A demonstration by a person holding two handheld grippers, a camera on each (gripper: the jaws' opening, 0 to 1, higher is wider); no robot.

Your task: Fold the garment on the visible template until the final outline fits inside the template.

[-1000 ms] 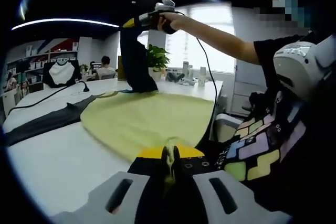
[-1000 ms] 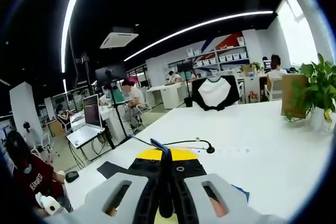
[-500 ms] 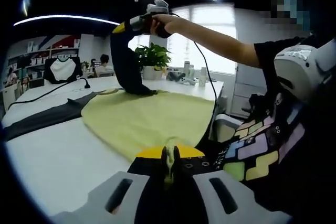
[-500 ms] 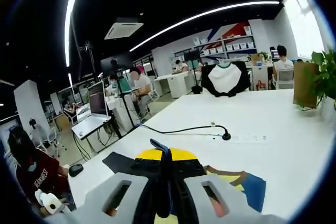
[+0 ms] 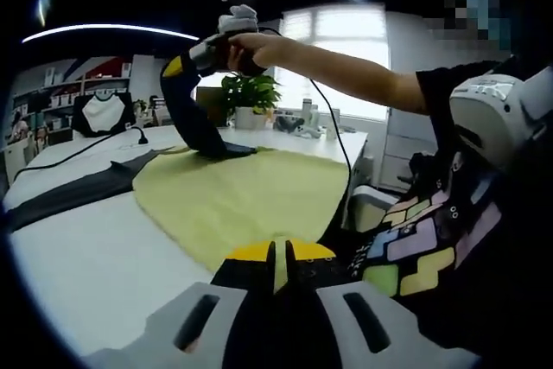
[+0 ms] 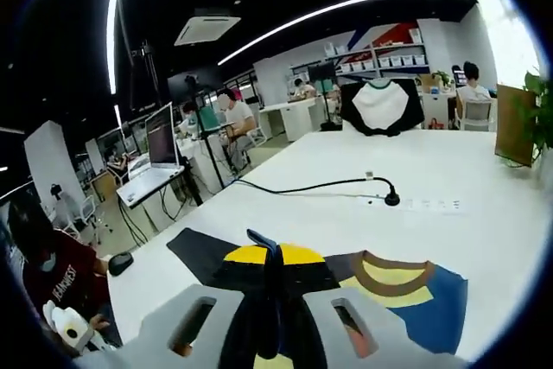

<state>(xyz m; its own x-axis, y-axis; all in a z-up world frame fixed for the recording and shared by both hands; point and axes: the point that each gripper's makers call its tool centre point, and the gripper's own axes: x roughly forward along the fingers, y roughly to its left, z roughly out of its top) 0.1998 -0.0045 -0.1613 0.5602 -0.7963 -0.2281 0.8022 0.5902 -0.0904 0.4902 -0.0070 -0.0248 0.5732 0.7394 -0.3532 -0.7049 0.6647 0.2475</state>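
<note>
The left gripper (image 5: 278,258) has its jaws pressed together on the yellow near edge of the garment (image 5: 246,196), at the table's (image 5: 78,257) front edge. From there the yellow cloth spreads away toward the right gripper (image 5: 192,58), held high at the far side with a dark sleeve (image 5: 192,123) hanging from it. In the right gripper view its own jaws pinch that dark cloth, with the collar (image 6: 389,276) just beyond. The template is probably hidden under the fabric. The fold would run toward the left gripper.
</note>
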